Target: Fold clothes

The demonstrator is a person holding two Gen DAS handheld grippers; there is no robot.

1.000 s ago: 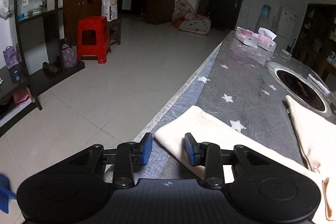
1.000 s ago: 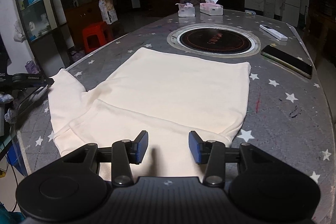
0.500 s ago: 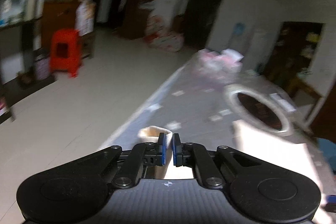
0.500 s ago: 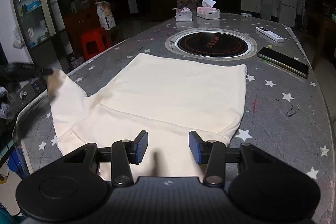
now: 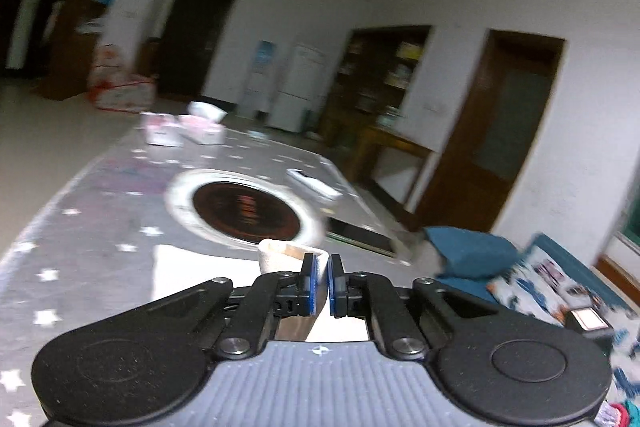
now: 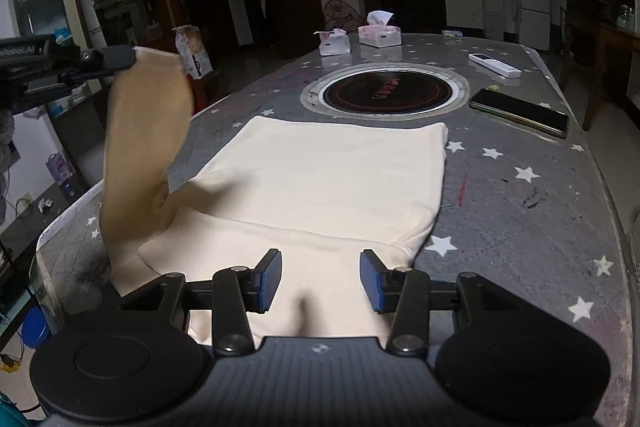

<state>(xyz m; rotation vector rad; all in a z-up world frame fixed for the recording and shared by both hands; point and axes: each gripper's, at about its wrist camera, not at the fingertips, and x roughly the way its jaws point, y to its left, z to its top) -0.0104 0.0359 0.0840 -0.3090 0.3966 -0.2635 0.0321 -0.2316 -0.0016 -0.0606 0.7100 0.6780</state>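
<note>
At the near edge of the worktop (image 6: 520, 187), the right claw (image 6: 320, 281) is held released over the cream garment (image 6: 320, 179), nothing being gripped between its pads. The garment's body is spread flat along the worktop's middle. Toward the left edge, one sleeve (image 6: 144, 147) is lifted clear by the left claw (image 5: 320, 285), clenched on its cuff. The sleeve fold is judged in hand; next, the sleeve should be carried across and laid on the body.
</note>
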